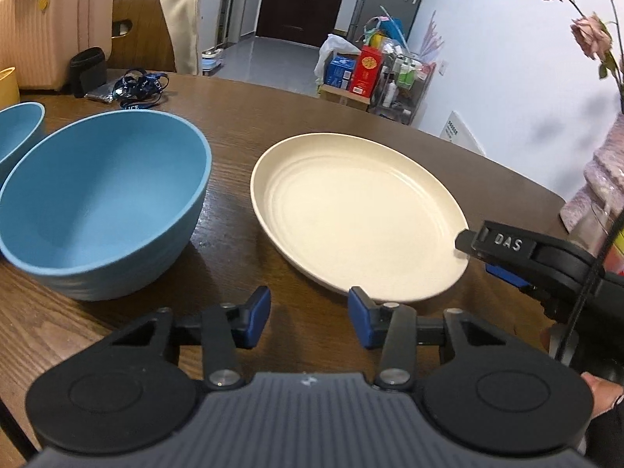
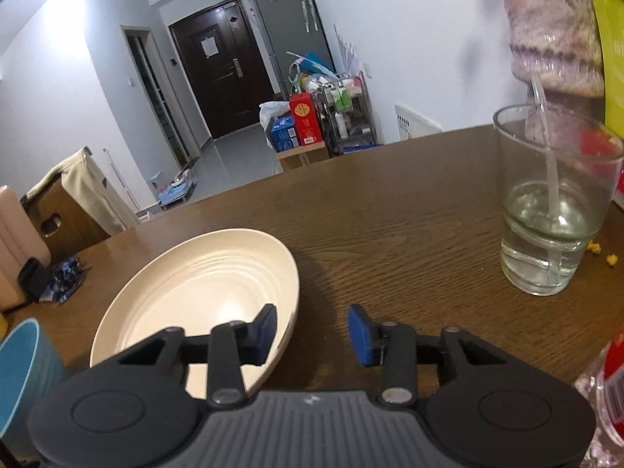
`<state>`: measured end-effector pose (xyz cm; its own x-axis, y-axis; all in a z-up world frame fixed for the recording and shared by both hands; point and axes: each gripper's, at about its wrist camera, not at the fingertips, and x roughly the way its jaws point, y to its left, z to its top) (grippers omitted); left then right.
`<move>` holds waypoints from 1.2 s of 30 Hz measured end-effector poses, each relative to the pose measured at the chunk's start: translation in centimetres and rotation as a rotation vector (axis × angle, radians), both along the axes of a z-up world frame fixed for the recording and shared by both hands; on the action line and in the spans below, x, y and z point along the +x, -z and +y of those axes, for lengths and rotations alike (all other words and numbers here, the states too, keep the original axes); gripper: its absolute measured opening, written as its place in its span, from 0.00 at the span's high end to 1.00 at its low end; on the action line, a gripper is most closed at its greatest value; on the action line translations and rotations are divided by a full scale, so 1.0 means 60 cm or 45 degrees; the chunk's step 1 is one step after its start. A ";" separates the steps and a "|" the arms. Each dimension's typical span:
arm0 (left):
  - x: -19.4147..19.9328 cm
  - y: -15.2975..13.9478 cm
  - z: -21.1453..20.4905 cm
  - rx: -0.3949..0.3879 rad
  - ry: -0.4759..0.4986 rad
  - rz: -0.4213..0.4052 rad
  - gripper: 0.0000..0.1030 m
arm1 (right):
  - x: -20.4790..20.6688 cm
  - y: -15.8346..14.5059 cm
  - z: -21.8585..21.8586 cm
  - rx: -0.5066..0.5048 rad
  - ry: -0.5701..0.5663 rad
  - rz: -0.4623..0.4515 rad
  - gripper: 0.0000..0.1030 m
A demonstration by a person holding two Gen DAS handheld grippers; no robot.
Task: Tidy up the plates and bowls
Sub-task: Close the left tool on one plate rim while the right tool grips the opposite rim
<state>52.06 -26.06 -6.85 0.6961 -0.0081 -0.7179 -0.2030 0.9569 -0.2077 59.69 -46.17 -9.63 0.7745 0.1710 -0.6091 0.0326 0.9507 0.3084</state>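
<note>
On the table [image 1: 273, 109], 2 bowls [image 1: 105, 202] sit left of the plate [image 1: 351, 210]; a glass [image 2: 553, 202] stands right.

Your left gripper [image 1: 309, 316] points forward, held level, jaws spread apart with nothing between them. Your right gripper [image 2: 312, 333] is likewise spread wide, one finger [image 1: 481, 240] reaching in from the right.
</note>
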 end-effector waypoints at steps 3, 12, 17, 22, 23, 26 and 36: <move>0.012 -0.001 0.002 -0.001 -0.030 0.007 0.56 | 0.015 0.006 -0.003 0.016 -0.004 0.012 0.68; 0.032 -0.005 0.009 -0.038 -0.073 0.016 0.56 | 0.045 0.008 0.008 0.027 -0.058 0.023 0.91; 0.035 -0.012 0.010 -0.042 -0.097 -0.006 0.56 | 0.041 0.004 0.001 0.040 -0.040 0.049 0.93; 0.049 -0.010 0.014 -0.048 -0.130 0.014 0.56 | 0.037 0.001 -0.015 0.047 -0.023 0.077 0.96; 0.053 -0.009 0.015 -0.055 -0.136 0.018 0.56 | 0.037 0.001 -0.017 0.043 -0.021 0.081 0.96; 0.065 -0.005 0.021 -0.065 -0.148 0.032 0.59 | 0.033 0.001 -0.025 0.032 -0.018 0.087 0.97; 0.098 0.011 0.026 -0.066 -0.170 0.098 0.75 | 0.031 -0.002 -0.010 -0.022 -0.024 0.080 0.97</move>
